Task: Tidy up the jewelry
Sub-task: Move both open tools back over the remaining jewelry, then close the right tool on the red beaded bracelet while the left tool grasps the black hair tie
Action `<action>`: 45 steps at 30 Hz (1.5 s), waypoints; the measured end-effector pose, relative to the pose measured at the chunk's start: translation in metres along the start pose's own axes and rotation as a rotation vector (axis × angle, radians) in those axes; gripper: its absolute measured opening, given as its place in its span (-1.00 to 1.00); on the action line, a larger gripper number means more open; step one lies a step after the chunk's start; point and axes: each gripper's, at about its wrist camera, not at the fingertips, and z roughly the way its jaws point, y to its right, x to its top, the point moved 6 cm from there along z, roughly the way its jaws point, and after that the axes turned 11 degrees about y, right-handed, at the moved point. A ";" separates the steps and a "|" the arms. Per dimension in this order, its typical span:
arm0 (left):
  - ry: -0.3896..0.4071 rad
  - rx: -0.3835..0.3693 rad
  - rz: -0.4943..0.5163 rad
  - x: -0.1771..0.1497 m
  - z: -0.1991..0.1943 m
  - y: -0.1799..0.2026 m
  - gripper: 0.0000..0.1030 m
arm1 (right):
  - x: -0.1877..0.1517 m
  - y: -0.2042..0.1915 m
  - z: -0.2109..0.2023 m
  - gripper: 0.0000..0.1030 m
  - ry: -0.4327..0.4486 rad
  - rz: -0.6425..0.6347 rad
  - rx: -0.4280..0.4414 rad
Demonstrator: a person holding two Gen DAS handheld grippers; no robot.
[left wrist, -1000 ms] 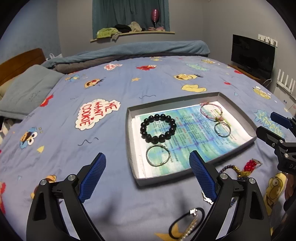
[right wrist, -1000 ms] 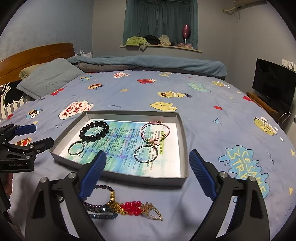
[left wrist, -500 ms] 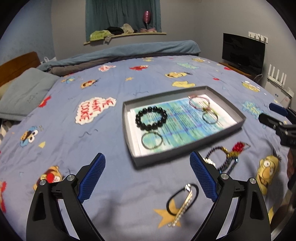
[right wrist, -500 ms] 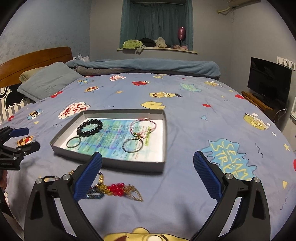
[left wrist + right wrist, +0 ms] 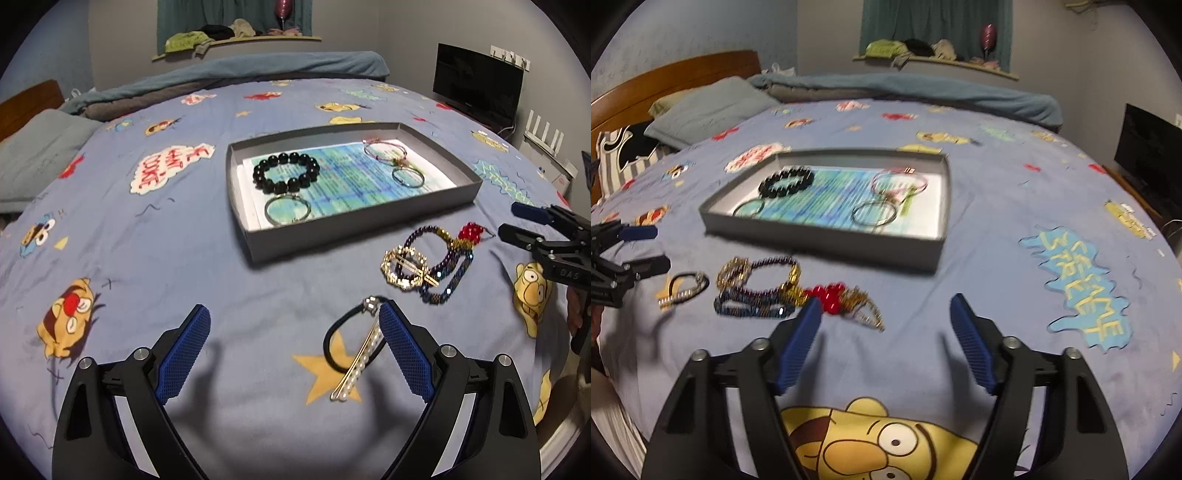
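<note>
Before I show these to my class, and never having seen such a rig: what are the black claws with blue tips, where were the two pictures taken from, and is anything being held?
The claws are two hand-held grippers, one in each of a person's hands; there is no robot arm. Each carries a wide-angle camera that looks along its own two fingers. One picture comes from the left gripper, the other from the right gripper. Both are open and hold nothing.

They hang over a bed with a cartoon sheet. On it sits a shallow grey tray that holds a black bead bracelet, a pink bracelet and two metal rings. On the sheet in front of the tray lie a tangle of beaded jewelry and a black hair tie with a pearl clip.
</note>
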 end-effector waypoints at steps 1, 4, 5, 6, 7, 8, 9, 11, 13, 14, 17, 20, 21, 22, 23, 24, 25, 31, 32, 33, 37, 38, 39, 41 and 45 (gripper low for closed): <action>0.000 -0.009 -0.008 -0.002 -0.001 -0.001 0.79 | -0.002 -0.002 0.002 0.23 -0.009 -0.005 0.004; -0.013 -0.026 -0.024 -0.005 0.000 0.000 0.79 | -0.006 -0.007 0.007 0.12 -0.024 -0.038 0.006; -0.018 -0.037 -0.026 -0.007 0.000 0.001 0.79 | -0.007 -0.009 0.009 0.09 -0.028 -0.048 0.006; -0.026 -0.042 -0.023 -0.009 0.001 0.003 0.79 | -0.010 -0.012 0.011 0.04 -0.038 -0.065 0.007; -0.039 -0.048 -0.014 -0.012 0.003 0.005 0.79 | -0.011 -0.014 0.014 0.00 -0.045 -0.078 0.007; -0.049 -0.054 -0.001 -0.014 0.004 0.008 0.79 | -0.013 -0.017 0.015 -0.02 -0.050 -0.092 0.008; -0.054 -0.057 0.010 -0.016 0.006 0.011 0.79 | -0.013 -0.019 0.017 -0.04 -0.052 -0.101 0.006; -0.062 -0.062 0.042 -0.018 0.007 0.016 0.79 | -0.013 -0.020 0.019 -0.08 -0.050 -0.114 0.000; -0.061 -0.067 0.064 -0.020 0.007 0.021 0.78 | -0.014 -0.021 0.020 -0.16 -0.048 -0.117 0.000; -0.060 -0.068 0.065 -0.020 0.007 0.021 0.76 | -0.014 -0.022 0.021 -0.19 -0.049 -0.117 0.001; -0.063 -0.069 0.044 -0.020 0.009 0.016 0.62 | -0.014 -0.026 0.023 -0.27 -0.049 -0.127 0.000; -0.076 -0.081 0.025 -0.021 0.013 0.012 0.29 | -0.013 -0.028 0.024 -0.38 -0.049 -0.133 0.001; -0.081 -0.088 0.024 -0.022 0.014 0.012 0.26 | -0.013 -0.028 0.025 -0.41 -0.049 -0.133 0.002; -0.078 -0.090 0.028 -0.021 0.015 0.013 0.23 | -0.013 -0.028 0.025 -0.42 -0.050 -0.133 0.002; -0.074 -0.089 0.030 -0.021 0.015 0.014 0.15 | -0.013 -0.028 0.025 -0.43 -0.050 -0.133 0.002; -0.068 -0.090 0.031 -0.020 0.014 0.014 0.11 | -0.013 -0.028 0.025 -0.44 -0.050 -0.131 0.002; -0.066 -0.092 0.029 -0.020 0.014 0.015 0.06 | -0.013 -0.028 0.024 -0.45 -0.050 -0.128 0.001; -0.069 -0.089 0.043 -0.019 0.017 0.017 -0.18 | -0.013 -0.027 0.024 -0.45 -0.049 -0.117 -0.002; -0.077 -0.090 0.046 -0.019 0.019 0.018 -0.26 | -0.013 -0.027 0.024 -0.45 -0.049 -0.119 -0.002; -0.085 -0.088 0.057 -0.021 0.021 0.019 -0.28 | -0.013 -0.027 0.024 -0.45 -0.049 -0.119 -0.002; -0.082 -0.080 0.095 -0.021 0.025 0.023 -0.55 | -0.012 -0.023 0.024 -0.64 -0.052 -0.097 0.006; -0.079 -0.077 0.106 -0.021 0.025 0.025 -0.68 | -0.013 -0.023 0.024 -0.74 -0.053 -0.094 0.007; -0.075 -0.079 0.114 -0.020 0.025 0.026 -0.77 | -0.012 -0.021 0.025 -0.89 -0.053 -0.091 0.005; -0.066 -0.074 0.131 -0.019 0.024 0.027 -0.92 | -0.012 -0.020 0.025 -0.95 -0.051 -0.089 0.003; -0.036 -0.081 0.123 -0.014 0.018 0.027 -0.92 | -0.011 -0.020 0.022 -0.99 -0.035 -0.094 -0.001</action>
